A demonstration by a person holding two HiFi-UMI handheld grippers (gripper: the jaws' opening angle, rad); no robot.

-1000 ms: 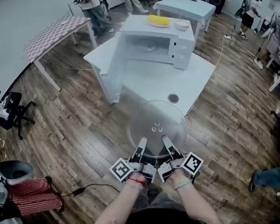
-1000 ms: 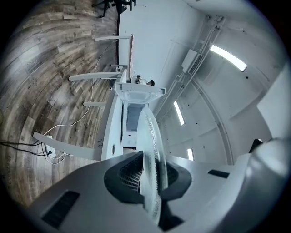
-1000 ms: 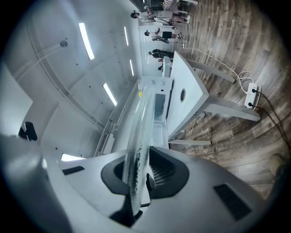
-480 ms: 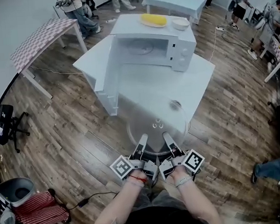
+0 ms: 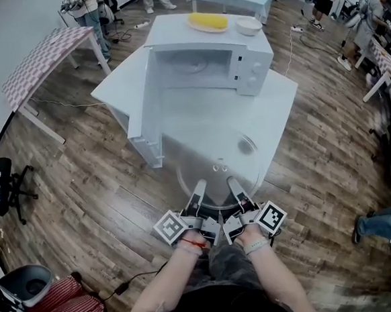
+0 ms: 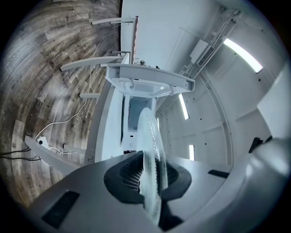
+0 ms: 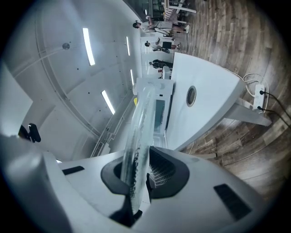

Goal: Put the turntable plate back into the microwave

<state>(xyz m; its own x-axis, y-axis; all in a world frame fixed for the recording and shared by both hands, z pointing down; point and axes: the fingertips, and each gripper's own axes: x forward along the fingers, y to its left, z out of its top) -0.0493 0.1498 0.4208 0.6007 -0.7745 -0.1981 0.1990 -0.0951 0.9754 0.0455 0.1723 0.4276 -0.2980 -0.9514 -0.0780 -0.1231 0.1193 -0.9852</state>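
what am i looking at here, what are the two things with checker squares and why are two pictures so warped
No robot: a person holds a claw tool in each hand. One picture comes from a camera on their head, looking down; the warped ones come from wide-angle cameras riding on the claws. The left claw and right claw both pinch the near rim of a clear glass turntable plate, held before a white table carrying a microwave with its door open.
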